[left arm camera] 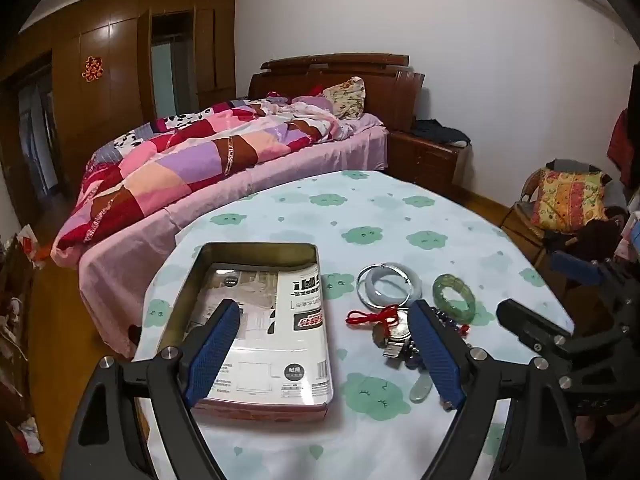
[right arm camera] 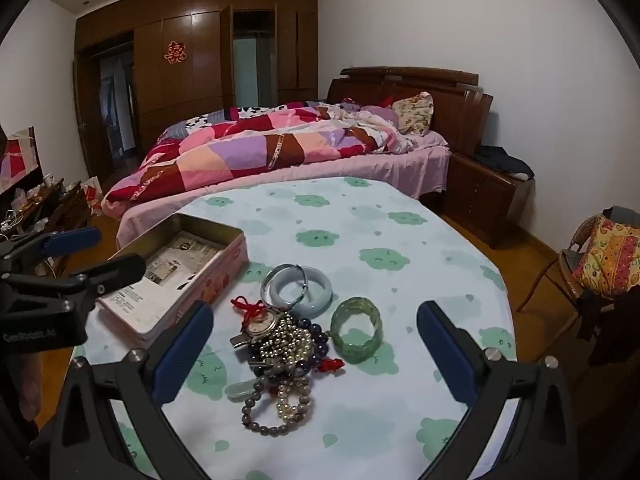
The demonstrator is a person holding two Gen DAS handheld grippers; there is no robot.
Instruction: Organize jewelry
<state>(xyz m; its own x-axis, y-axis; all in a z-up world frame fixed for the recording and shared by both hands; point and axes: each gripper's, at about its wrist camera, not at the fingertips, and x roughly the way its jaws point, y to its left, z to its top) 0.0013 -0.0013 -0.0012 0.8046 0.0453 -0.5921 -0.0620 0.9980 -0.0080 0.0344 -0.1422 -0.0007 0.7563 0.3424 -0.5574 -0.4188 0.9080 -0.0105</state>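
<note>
Both tongs tilt downward over the worktop [right arm camera: 400, 216], which is covered in a pale cloth with green cloud shapes, and both stand spread wide with nothing between their blue pads.

The left tongs [left arm camera: 324, 344] hover over the near end of the open tin box [left arm camera: 224, 252], whose floor is lined with printed paper; its left finger hangs above the box and its right finger above the jewelry beside it.

The right tongs [right arm camera: 316, 340] straddle the jewelry pile [right arm camera: 280, 352]: bead bracelets, a watch [right arm camera: 262, 326] and a red cord [right arm camera: 250, 308] tangled together. Just beyond lie a pale bangle [right arm camera: 304, 292] and, just right of the pile, a green bangle [right arm camera: 356, 334], all on the cloth outside the box.
</note>
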